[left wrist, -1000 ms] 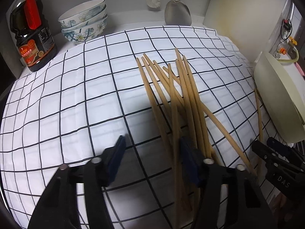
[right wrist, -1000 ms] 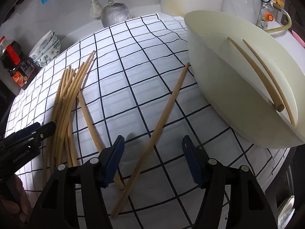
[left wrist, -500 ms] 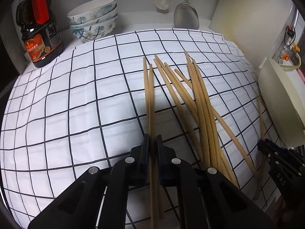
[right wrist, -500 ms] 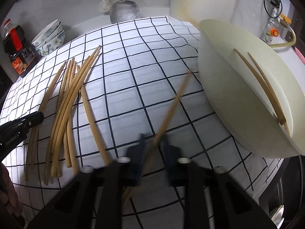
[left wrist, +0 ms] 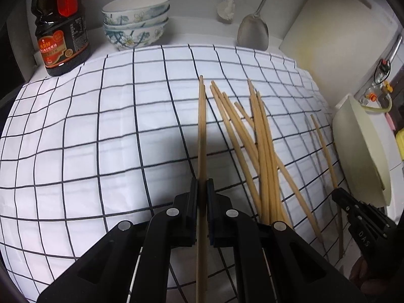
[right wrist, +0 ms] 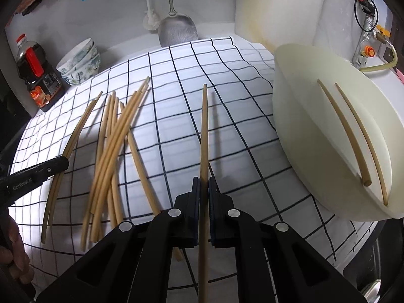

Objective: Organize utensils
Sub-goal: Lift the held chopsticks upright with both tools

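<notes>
Gripping chopsticks [left wrist: 202, 131] in left tool [left wrist: 201, 186] | right tool [right wrist: 204, 186] clamps one chopstick [right wrist: 204, 131] | both point ahead between pads

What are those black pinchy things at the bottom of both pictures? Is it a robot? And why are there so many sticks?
No robot here. A person holds a pair of black tongs in each hand, and a small camera sits on each pair, looking along its fingers. So one picture is from the left tongs and the other from the right tongs.

The sticks are wooden chopsticks. A loose pile lies on a checked cloth. Each pair of tongs is shut on chopsticks: the left ones look like two together, the right a single chopstick. Two more already lie in the cream tray on the right.

At the back stand a sauce bottle, stacked bowls and a metal spatula.
</notes>
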`<state>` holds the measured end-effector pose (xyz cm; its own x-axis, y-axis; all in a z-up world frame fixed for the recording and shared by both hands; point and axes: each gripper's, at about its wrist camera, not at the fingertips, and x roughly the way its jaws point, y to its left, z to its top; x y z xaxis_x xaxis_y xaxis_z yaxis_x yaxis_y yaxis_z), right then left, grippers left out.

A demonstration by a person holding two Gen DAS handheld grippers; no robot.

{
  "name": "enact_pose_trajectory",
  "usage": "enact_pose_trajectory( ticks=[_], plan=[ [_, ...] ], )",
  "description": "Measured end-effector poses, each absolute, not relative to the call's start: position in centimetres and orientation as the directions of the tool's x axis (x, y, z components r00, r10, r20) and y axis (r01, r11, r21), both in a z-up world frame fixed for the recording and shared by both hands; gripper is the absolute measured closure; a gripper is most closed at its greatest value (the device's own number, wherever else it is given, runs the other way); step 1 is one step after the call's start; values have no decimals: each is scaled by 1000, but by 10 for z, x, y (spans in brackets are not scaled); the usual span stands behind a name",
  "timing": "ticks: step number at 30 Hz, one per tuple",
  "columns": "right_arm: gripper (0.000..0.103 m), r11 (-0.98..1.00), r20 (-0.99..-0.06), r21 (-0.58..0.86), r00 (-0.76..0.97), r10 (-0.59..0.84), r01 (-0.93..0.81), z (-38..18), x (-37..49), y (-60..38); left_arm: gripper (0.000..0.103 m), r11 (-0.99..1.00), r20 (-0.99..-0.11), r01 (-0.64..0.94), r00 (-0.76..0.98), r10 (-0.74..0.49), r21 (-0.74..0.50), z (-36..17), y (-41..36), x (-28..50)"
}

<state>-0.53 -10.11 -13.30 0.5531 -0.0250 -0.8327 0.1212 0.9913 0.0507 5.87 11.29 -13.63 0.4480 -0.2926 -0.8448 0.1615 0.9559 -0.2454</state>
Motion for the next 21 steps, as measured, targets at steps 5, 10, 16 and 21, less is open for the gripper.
enact_pose_trajectory(
  ticks=[5, 10, 16, 21],
  plan=[
    [97, 992, -835, 58, 551, -14, 114, -133, -3, -100, 96, 952, -840, 159, 450, -304, -260, -131, 115, 60],
    [97, 993, -835, 61, 550, -7, 106, -132, -4, -99, 96, 953, -844, 158, 443, -303, -259, -134, 114, 62],
    [97, 992, -841, 67, 541, -1, 105, -134, -2, -99, 96, 955, -861, 134, 415, -295, -263, -142, 116, 67],
    [97, 992, -840, 67, 542, -1, 106, -134, -2, -100, 96, 961, -872, 119, 402, -278, -251, -149, 120, 69]
  ],
)
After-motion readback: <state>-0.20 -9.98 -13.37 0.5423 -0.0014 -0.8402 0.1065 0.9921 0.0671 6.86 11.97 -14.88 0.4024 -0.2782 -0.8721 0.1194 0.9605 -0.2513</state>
